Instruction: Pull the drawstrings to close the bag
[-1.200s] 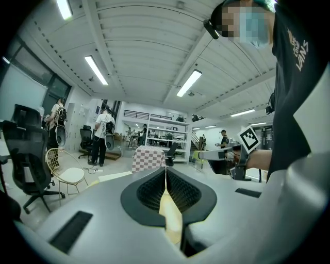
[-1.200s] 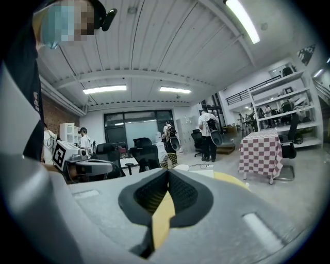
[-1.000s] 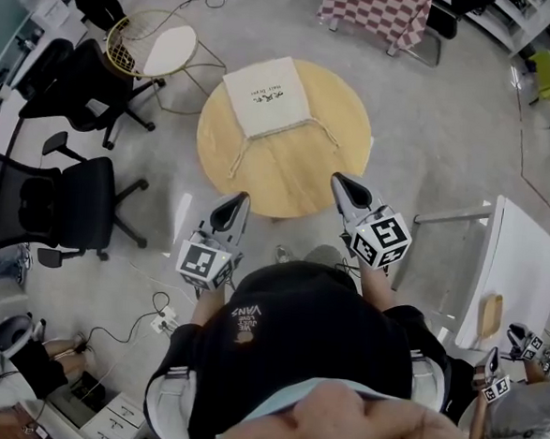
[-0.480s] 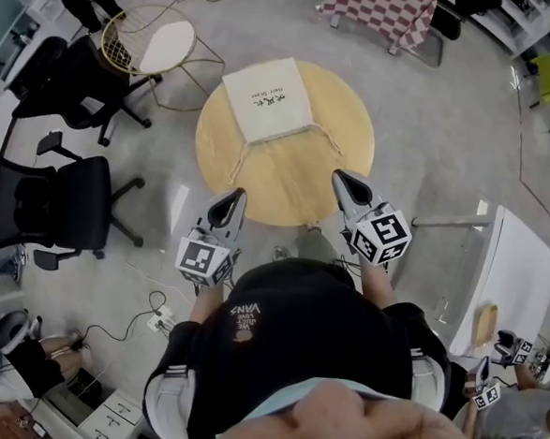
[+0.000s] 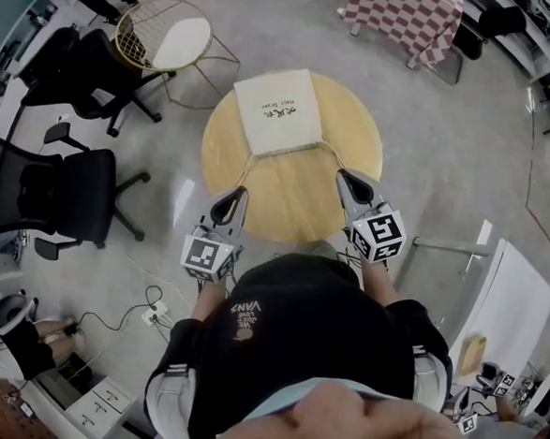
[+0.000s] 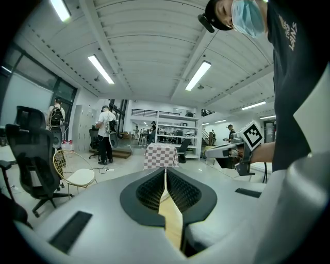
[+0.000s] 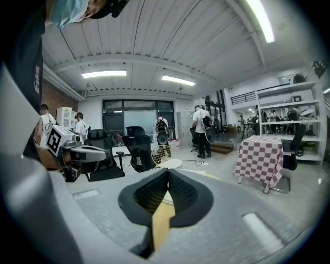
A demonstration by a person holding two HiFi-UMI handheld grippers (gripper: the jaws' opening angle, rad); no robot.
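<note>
Your left gripper has its jaws pressed together, with nothing between the dark ribbed pads; only a sliver of pale wood shows below the seam. Your right gripper is the same, shut tight and empty.

From the head view, both grippers point forward, side by side but well apart, and their tips now reach over the near part of the round wooden table. A second ago the tips were only at the table's near edge, so both have moved in toward the work. Neither pair of jaws has changed.

The left drawstring trails from the bag's near left corner toward the tip of the left gripper. The right drawstring trails from the near right corner toward the tip of the right gripper. Each tip sits just beside its cord; you cannot tell from these views whether either one touches.

The cream cloth bag lies flat on the far half of the table, with small dark print on top and its mouth edge facing you, as before.

Beyond the table, on the grey floor, a black office chair stands to the left. A gold wire chair with a white seat stands at far left. A red-and-white checked cloth hangs at far right.
</note>
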